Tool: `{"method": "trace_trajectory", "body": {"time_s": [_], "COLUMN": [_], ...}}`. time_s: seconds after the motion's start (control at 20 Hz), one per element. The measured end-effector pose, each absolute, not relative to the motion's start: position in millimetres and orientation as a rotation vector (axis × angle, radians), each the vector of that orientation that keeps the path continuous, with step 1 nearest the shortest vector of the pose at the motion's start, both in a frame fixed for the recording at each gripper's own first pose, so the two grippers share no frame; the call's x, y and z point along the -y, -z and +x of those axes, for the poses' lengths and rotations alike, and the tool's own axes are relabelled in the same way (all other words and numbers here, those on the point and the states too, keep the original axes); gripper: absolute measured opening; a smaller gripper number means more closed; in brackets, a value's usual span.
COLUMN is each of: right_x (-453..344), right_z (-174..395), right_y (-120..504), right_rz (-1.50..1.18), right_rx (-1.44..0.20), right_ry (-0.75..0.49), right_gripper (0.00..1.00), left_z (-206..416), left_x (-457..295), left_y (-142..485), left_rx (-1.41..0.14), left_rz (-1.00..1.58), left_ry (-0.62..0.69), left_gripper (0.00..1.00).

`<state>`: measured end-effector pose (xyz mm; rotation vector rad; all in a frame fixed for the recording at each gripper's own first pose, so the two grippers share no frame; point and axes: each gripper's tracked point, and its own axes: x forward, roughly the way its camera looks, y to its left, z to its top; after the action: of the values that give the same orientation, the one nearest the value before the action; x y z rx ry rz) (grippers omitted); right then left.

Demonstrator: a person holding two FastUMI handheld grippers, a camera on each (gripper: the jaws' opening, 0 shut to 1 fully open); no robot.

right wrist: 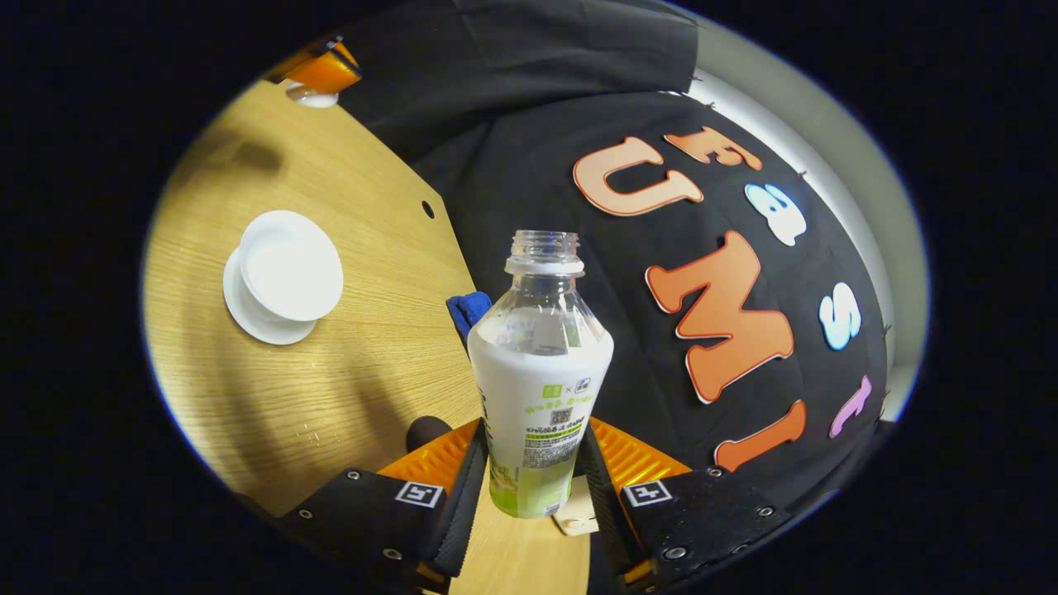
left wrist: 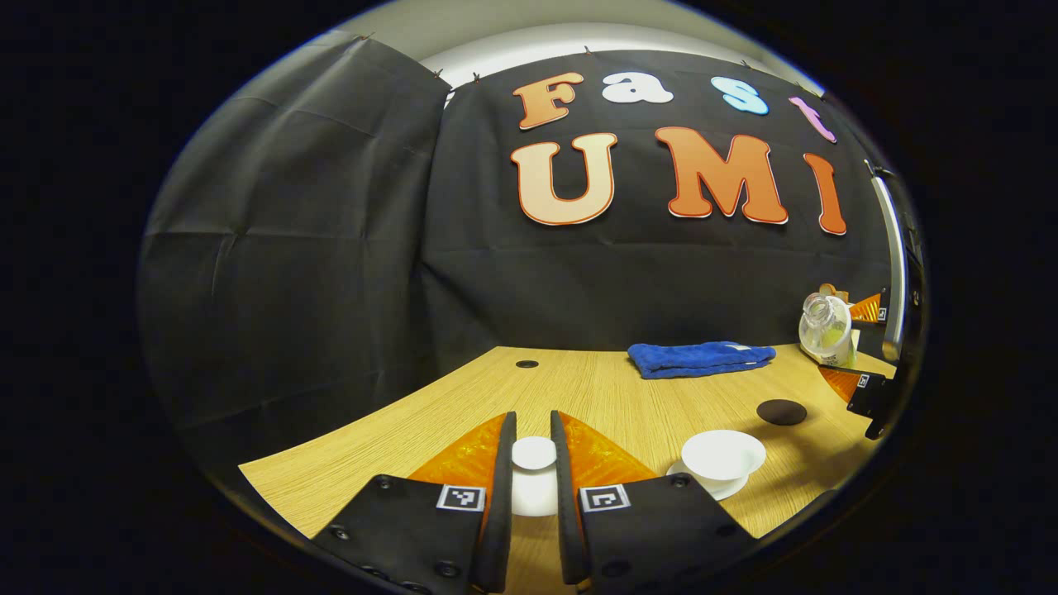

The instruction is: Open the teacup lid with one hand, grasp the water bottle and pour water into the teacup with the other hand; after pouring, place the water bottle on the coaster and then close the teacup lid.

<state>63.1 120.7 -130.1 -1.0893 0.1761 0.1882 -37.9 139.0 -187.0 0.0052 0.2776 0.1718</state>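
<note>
The left gripper (left wrist: 533,463) clamps the teacup lid (left wrist: 534,453) off the open teacup (left wrist: 722,454) and the right gripper (right wrist: 533,463) grips the uncapped water bottle (right wrist: 539,364) — apparently pouring is next, then the coaster (left wrist: 781,411) and re-lidding.

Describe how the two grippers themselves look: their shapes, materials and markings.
The left gripper and the right gripper look alike: two flat black plates studded with small round screws, each carrying a small square black-and-white marker. Ribbed, translucent orange wedge panels sit behind the two narrow upright fingers. I see no cables or sleeves.
</note>
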Motion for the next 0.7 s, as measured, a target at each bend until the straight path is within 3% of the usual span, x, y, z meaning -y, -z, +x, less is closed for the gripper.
{"method": "trace_trajectory", "body": {"time_s": [0.25,0.3,0.35,0.7], "right_x": [-132.3,-134.1,-133.7,-150.5], "right_z": [63.6,69.4,72.7,78.3], "right_y": [125.5,120.0,116.2,116.5], "right_rz": [-1.286,-1.337,-1.383,-1.522], "right_rx": [-0.083,-0.041,-0.009,0.075], "right_ry": [-0.182,-0.159,-0.136,-0.154], "right_gripper": [0.65,0.69,0.64,0.64], "left_z": [-40.5,-41.6,-41.5,-49.1], "left_x": [-142.8,-144.1,-145.3,-157.8], "left_y": [185.9,185.1,186.2,190.0], "left_rx": [-0.27,-0.267,-0.267,-0.271], "left_rz": [0.013,0.013,0.012,0.003], "left_ry": [-0.167,-0.17,-0.173,-0.187], "left_gripper": [0.28,0.28,0.27,0.28]}}
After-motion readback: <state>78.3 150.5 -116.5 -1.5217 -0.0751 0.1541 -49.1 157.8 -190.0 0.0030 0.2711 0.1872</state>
